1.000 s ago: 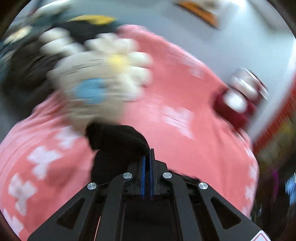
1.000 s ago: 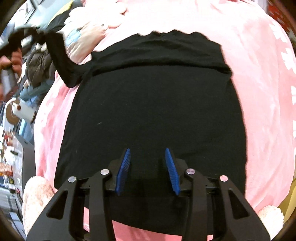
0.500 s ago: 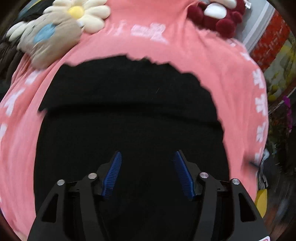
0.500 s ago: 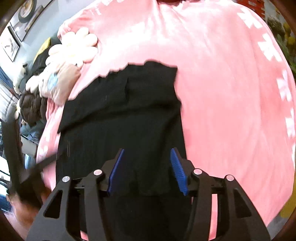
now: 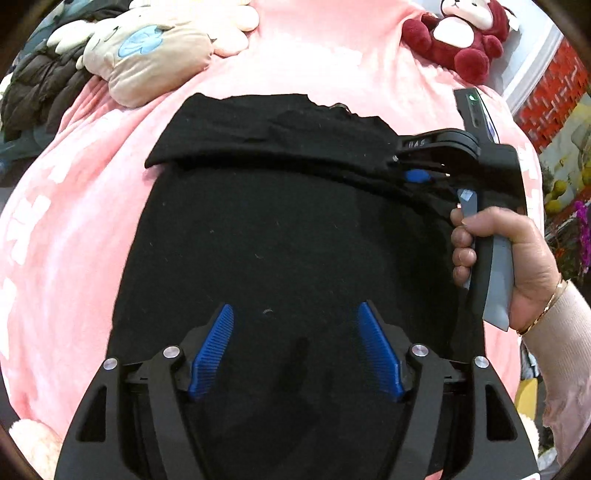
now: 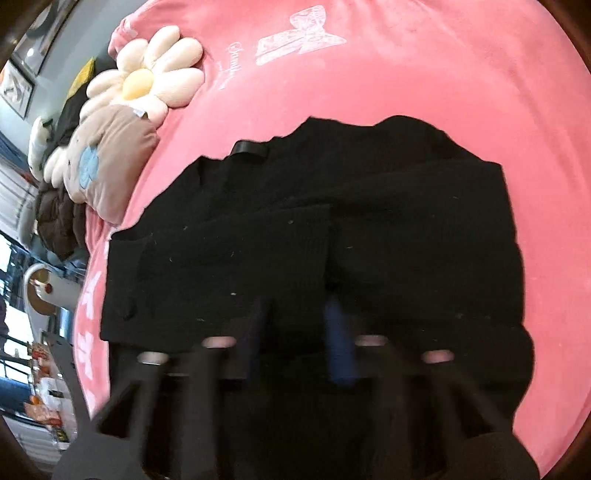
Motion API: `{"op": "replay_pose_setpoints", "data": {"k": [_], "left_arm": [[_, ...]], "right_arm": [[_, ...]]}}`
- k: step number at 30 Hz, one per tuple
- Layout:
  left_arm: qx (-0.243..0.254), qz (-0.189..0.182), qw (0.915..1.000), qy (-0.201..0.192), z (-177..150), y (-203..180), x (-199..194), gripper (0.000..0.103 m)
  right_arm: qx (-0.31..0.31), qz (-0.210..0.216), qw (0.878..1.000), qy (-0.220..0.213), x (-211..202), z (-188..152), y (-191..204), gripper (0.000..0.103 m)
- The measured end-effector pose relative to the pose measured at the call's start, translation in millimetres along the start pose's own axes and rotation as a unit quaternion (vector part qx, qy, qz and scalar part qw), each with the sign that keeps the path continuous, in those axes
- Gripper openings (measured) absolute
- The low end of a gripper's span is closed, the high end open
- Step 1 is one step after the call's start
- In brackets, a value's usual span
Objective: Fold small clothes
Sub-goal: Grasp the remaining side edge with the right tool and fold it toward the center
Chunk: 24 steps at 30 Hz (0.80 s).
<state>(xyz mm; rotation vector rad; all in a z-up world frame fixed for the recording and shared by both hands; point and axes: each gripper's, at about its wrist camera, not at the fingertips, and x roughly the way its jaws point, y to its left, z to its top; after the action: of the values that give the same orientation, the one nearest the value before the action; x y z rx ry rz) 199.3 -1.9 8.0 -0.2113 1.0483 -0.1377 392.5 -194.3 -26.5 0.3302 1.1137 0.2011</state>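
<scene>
Lying flat on a plush pink blanket (image 5: 74, 229), the black ribbed-knit garment (image 5: 280, 236) has its upper edge doubled over in a thick band. My left gripper (image 5: 295, 347) hovers above the cloth, its ridged blue pads (image 5: 212, 350) spread and widening, nothing between them. My right gripper (image 5: 415, 175) is clenched on the garment's folded right edge. A flower-shaped cushion (image 6: 147, 79) and a red stuffed toy (image 5: 458, 33) lie beyond.

Below my left gripper (image 5: 295, 350) the folded black knit garment (image 5: 280, 236) lies on the pink plush blanket (image 5: 66, 229), flower-shaped cushions (image 5: 147, 55) behind-left, a red plush toy (image 5: 461, 33) behind-right, my right gripper (image 5: 417, 175) at the garment's right edge.
</scene>
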Motion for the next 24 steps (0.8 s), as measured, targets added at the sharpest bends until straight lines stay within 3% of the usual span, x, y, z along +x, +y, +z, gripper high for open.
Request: {"op": "replay_pose_setpoints", "data": {"k": [4, 7, 9, 11, 13, 14, 20, 24], "left_arm": [[0.023, 0.003, 0.9997, -0.007, 2.8, -2.9, 0.9, 0.068], [0.03, -0.001, 0.9994, -0.016, 6.0, -4.6, -0.3, 0.068], [0.027, -0.003, 0.9995, -0.015, 7.8, -5.2, 1.9, 0.07], [0.019, -0.011, 0.9997, -0.009, 9.4, -5.7, 6.3, 0.07], [0.017, -0.011, 0.9998, -0.006, 10.7, -7.4, 9.4, 0.07], [0.018, -0.011, 0.9998, -0.006, 11.5, -7.9, 10.1, 0.07], [0.019, 0.008, 0.9997, -0.014, 27.8, 1.9, 12.2, 0.072], [0.002, 0.016, 0.9993, -0.035, 65.2, 15.5, 16.6, 0.072]], "right_arm": [[-0.044, 0.013, 0.994, -0.096, -71.6, 18.8, 25.4, 0.004], [-0.059, -0.016, 0.985, -0.16, -120.8, 29.8, 16.1, 0.004], [-0.044, -0.061, 0.986, -0.147, -115.3, 29.4, -13.3, 0.004], [-0.022, -0.105, 0.99, -0.091, -79.4, 22.0, -52.2, 0.004], [0.027, -0.095, 0.995, -0.016, -37.4, 6.8, -92.7, 0.004], [0.04, -0.076, 0.996, -0.008, -31.9, 2.2, -98.9, 0.004], [0.04, -0.061, 0.995, -0.07, -67.3, -4.0, -92.4, 0.009], [0.0, -0.051, 0.994, -0.094, -86.6, 12.2, -69.6, 0.009]]}}
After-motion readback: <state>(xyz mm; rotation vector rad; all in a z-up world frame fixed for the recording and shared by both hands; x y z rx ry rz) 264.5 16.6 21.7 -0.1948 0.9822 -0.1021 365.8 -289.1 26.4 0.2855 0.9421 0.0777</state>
